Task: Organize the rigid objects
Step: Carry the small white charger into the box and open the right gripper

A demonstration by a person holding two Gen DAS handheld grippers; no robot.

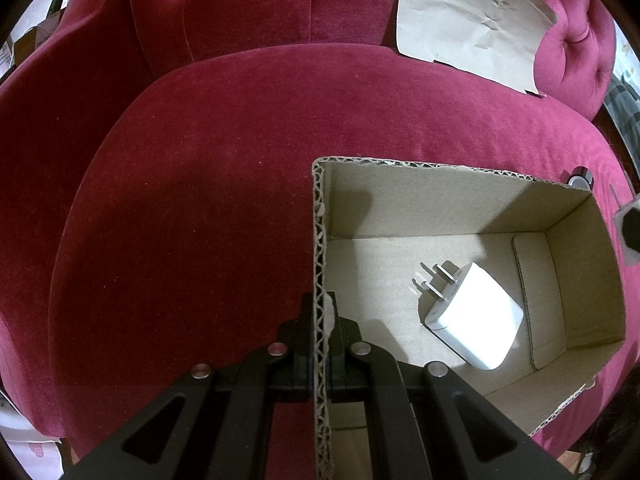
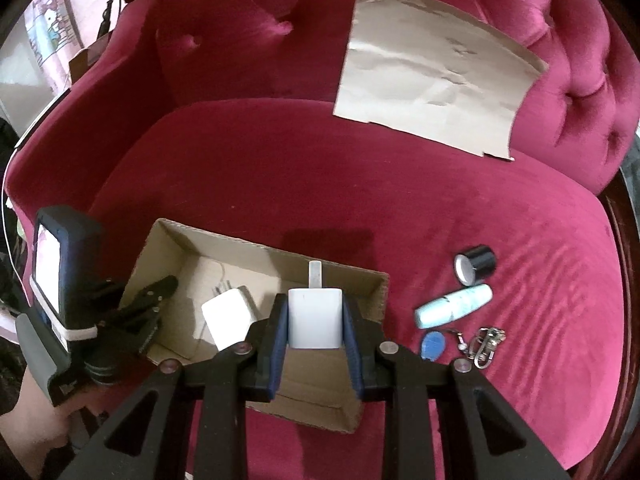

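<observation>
The left gripper pinches the cardboard box wall at lower centre; one white charger lies inside. The right gripper clamps a second white charger above the box, mid-frame.

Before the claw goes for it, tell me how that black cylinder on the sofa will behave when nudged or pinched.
The black cylinder lies on its side on the soft sofa seat, so a nudge would probably roll it, though the plush fabric may slow it. Its round, glossy-looking wall could slip between flat fingers. It looks rigid and likely light.
</observation>
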